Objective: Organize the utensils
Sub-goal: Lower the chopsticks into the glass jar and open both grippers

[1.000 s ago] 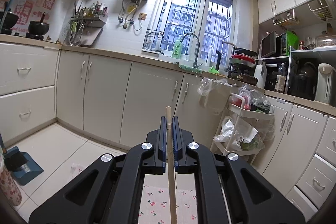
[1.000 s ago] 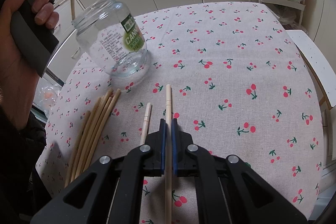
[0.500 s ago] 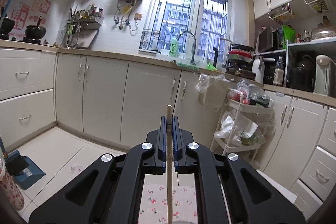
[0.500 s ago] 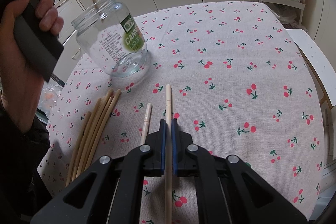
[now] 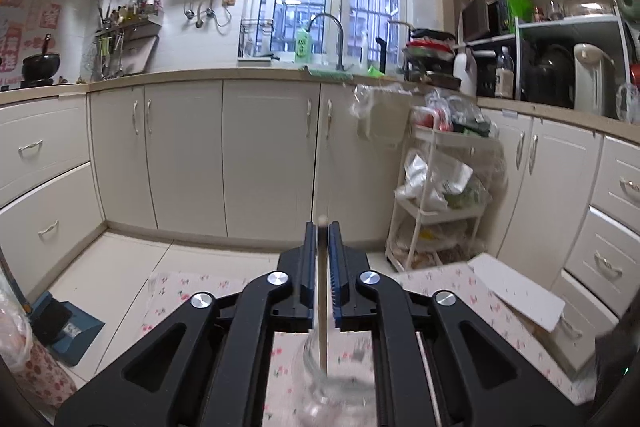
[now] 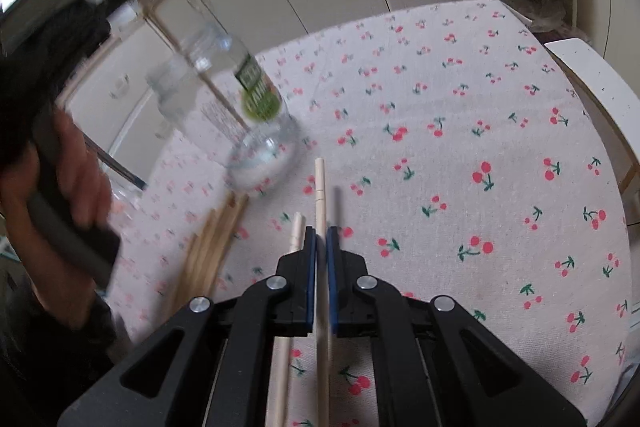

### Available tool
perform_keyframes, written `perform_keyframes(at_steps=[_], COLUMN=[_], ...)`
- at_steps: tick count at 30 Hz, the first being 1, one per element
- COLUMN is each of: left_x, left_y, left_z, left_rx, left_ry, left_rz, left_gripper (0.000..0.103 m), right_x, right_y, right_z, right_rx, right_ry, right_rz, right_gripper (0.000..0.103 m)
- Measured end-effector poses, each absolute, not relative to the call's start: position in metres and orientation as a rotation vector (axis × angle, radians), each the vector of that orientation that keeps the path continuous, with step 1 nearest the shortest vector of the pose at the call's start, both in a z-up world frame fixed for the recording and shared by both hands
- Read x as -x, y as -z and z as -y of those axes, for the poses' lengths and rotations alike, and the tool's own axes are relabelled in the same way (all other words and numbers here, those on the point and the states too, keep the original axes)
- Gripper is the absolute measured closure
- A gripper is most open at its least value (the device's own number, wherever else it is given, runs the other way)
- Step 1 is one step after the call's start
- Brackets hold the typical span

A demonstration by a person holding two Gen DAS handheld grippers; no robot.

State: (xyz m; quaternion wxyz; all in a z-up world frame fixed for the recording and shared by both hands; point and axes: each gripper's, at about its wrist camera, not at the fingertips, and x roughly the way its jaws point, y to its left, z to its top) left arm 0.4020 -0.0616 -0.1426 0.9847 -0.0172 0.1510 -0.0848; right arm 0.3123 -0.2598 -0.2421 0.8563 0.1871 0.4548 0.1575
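Observation:
My left gripper stands over the glass jar. A thin chopstick runs between its slightly parted jaws down into the jar's mouth; a narrow gap shows each side. In the right wrist view the jar is blurred and leans on the cherry-print tablecloth, with the chopstick slanting inside it. My right gripper is shut on a pale chopstick lifted off the cloth. Another pale chopstick and a bundle of tan chopsticks lie to its left.
The hand holding the left gripper's handle fills the left of the right wrist view. A white chair stands at the table's right edge. Kitchen cabinets, a white cart and a white board lie beyond.
My left gripper has tipped down over the jar, its jaws have parted a little and the chopstick has slid into the jar. My right gripper has lifted its chopstick; the view shifted.

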Motion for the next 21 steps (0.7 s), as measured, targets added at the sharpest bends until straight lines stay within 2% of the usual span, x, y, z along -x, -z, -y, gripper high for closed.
perform_keyframes(at_steps=[1, 3, 6, 16, 21], left_x=[-0.395, -0.383, -0.362, -0.326, -0.320], left_y=[0.143, 0.142, 0.142, 0.171, 0.190], left_z=[0.058, 0.051, 0.034, -0.026, -0.040], left_rx=[0.036, 0.045, 0.078, 0.201, 0.236], left_ry=[0.170, 0.162, 0.145, 0.077, 0.057], left_rz=[-0.308, -0.306, -0.310, -0.431, -0.491], left_gripper=[0.089, 0.072, 0.061, 0.051, 0.049], right_x=[-0.311, -0.309, -0.308, -0.339, -0.354], right_y=[0.236, 0.223, 0.194, 0.090, 0.073], right_z=[0.262, 0.264, 0.264, 0.238, 0.222], right_rx=[-0.417, -0.444, -0.479, -0.501, -0.432], right_ry=[-0.343, -0.357, -0.386, -0.422, -0.393], right_rz=[-0.926, -0.868, -0.755, -0.362, -0.305], right_gripper=[0.097, 0.097, 0.097, 0.097, 0.097])
